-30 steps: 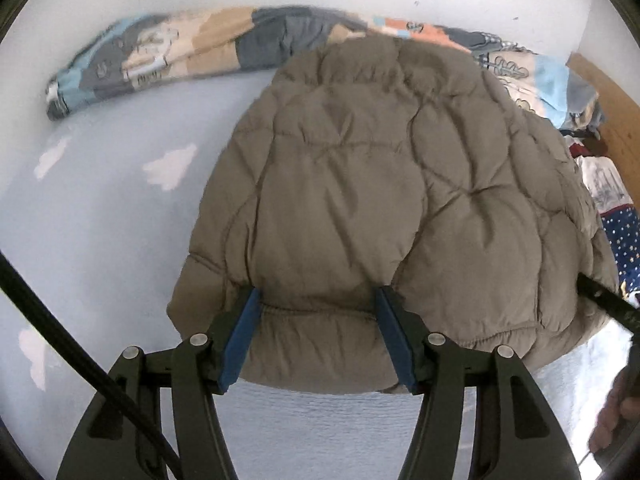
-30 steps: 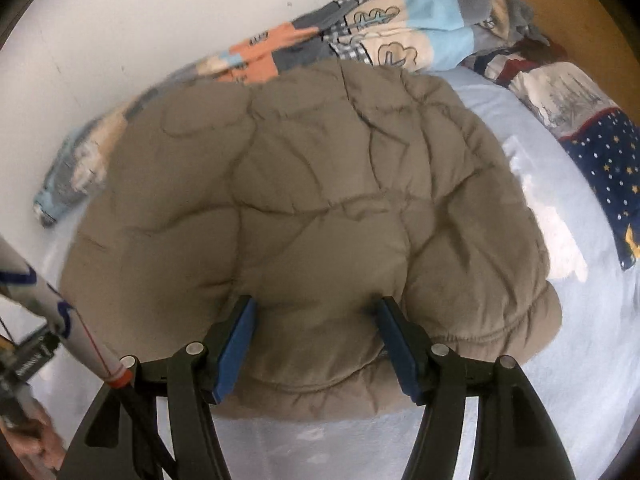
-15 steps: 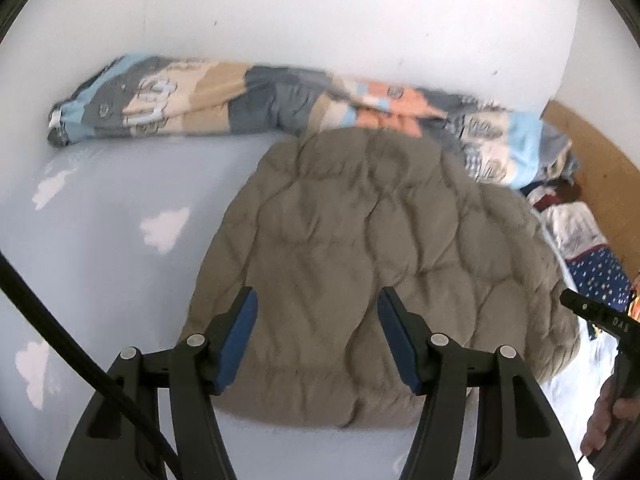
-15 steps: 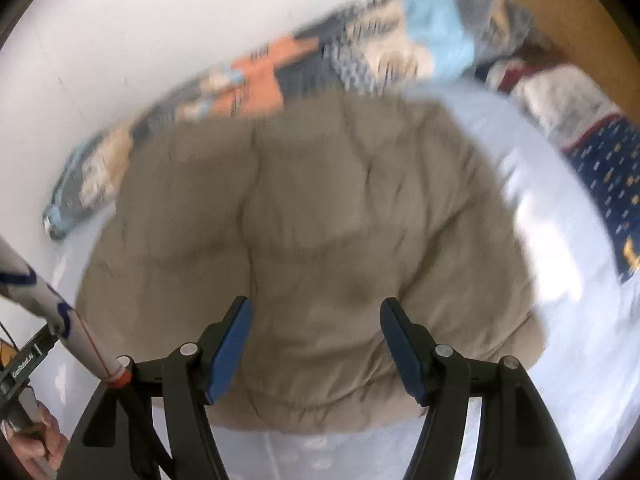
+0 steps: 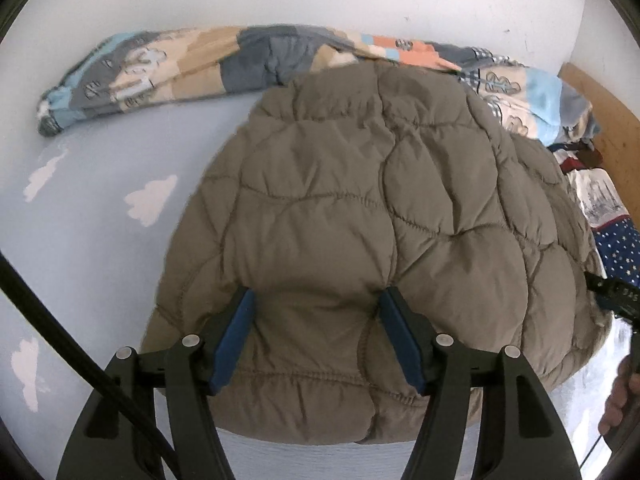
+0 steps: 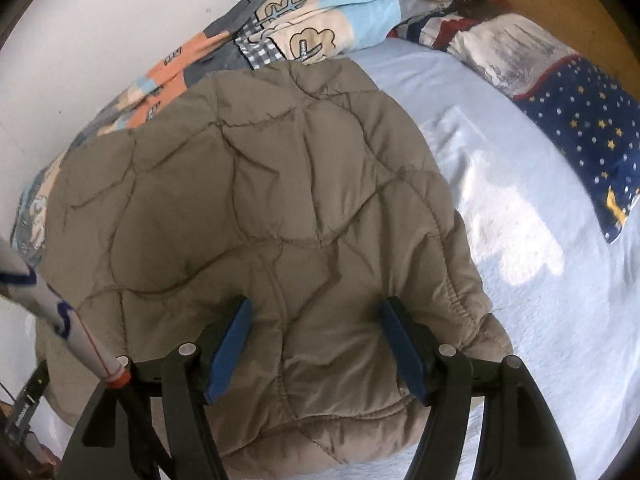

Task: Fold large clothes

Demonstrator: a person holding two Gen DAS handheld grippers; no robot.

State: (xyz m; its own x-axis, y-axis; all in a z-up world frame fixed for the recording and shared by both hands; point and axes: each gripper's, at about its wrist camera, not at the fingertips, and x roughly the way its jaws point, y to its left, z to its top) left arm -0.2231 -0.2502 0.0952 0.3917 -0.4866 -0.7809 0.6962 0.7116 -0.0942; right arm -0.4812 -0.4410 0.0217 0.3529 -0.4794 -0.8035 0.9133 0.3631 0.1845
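Observation:
A brown quilted puffer jacket [image 5: 360,200] lies folded into a thick bundle on the light blue bed sheet [image 5: 80,220]. My left gripper [image 5: 316,304] is over the jacket's near left part. Its jaws are opening, with a bulge of jacket between the blue pads and the tips sunk into the padding. My right gripper [image 6: 316,312] is over the near right part of the jacket [image 6: 260,200], jaws wide apart astride a puffed panel. Its tip also shows at the edge of the left wrist view [image 5: 612,296], with a hand [image 5: 618,396] below it.
A rolled patchwork quilt [image 5: 200,64] lies along the white wall behind the jacket. A navy star-print cloth [image 6: 580,120] and a wooden board [image 5: 612,120] are at the right. Bare sheet [image 6: 520,220] stretches to the jacket's right and left.
Half a second ago both grippers were drawn back from the jacket. Now both are close over its near edge again, the jaws a little wider. The right view has rolled.

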